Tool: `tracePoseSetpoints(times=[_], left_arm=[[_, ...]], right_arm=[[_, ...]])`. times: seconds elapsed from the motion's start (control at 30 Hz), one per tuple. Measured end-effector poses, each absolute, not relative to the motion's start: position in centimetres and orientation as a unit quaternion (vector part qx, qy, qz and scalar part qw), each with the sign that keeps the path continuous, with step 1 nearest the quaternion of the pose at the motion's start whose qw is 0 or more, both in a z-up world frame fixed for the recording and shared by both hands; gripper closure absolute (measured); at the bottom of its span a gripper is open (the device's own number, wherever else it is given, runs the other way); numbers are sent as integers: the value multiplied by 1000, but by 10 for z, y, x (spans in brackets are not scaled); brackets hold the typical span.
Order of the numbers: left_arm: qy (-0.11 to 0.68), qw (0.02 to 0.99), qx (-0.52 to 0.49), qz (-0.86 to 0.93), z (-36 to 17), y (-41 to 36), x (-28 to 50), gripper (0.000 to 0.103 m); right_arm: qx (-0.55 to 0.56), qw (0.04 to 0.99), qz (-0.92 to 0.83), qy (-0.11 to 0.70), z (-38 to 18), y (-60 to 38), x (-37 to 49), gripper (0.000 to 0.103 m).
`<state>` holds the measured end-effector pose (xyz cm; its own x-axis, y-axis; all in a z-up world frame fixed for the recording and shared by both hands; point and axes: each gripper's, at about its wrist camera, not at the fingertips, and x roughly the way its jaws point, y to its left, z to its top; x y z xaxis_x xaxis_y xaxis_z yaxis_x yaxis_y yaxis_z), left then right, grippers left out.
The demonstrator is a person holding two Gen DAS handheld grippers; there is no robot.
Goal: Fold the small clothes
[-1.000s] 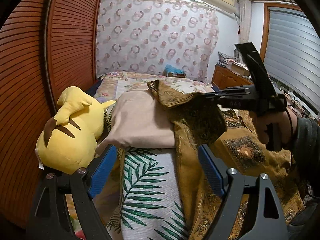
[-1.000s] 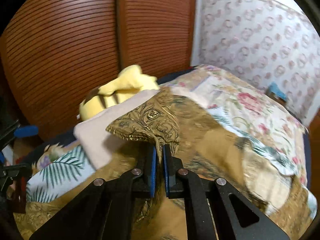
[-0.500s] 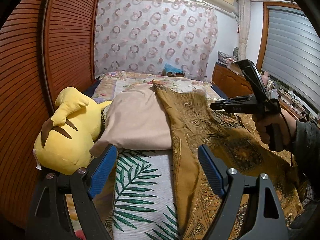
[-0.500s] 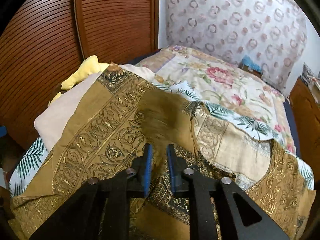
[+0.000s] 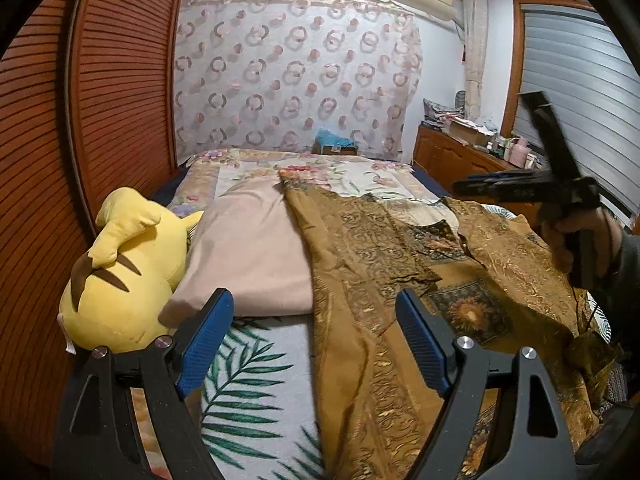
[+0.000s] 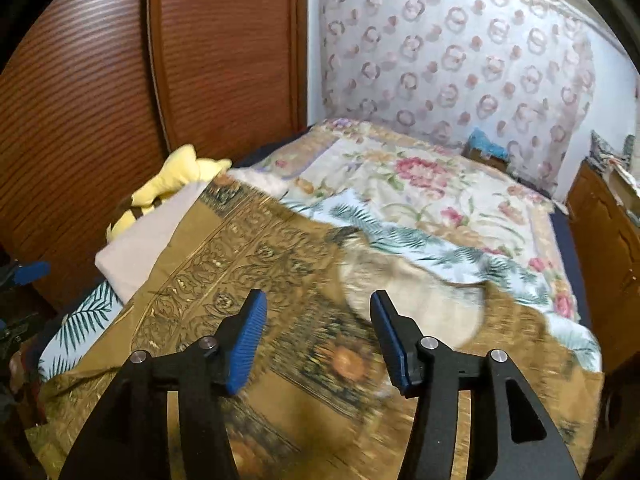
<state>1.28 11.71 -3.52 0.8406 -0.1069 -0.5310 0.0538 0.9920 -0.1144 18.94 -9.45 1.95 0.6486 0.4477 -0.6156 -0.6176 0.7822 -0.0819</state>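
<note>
A golden-brown patterned garment point(image 5: 384, 264) lies spread across the bed, its left sleeve laid out over a beige pillow point(image 5: 248, 252). It also shows in the right wrist view point(image 6: 248, 280), partly blurred. My left gripper point(image 5: 316, 332) is open and empty, low over the garment's near edge. My right gripper point(image 6: 316, 328) is open and empty, above the garment's middle. From the left wrist view the right gripper point(image 5: 476, 184) is held in the air at the right.
A yellow plush toy point(image 5: 120, 280) lies at the left against the wooden wardrobe doors point(image 5: 100, 100). A palm-leaf sheet point(image 5: 248, 380) and a floral quilt point(image 6: 432, 188) cover the bed. A wooden dresser point(image 5: 456, 156) stands at the right.
My right gripper carried the sleeve out over the pillow, opened and let it go. The garment now lies flat. My left gripper stayed open and nearly still.
</note>
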Motion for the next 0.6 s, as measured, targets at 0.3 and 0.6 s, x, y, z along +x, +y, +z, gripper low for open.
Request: tracePoseSetpoints(times=[0.3,0.6], left_arm=[[286,955,-29,-77,-30,80,33,19],[339,934,2,-115,-48,41,70,19]], right_arm=[[-133,922,254,262,43,-176,147,47],[-114,938,193,266,21,-241,125,47]])
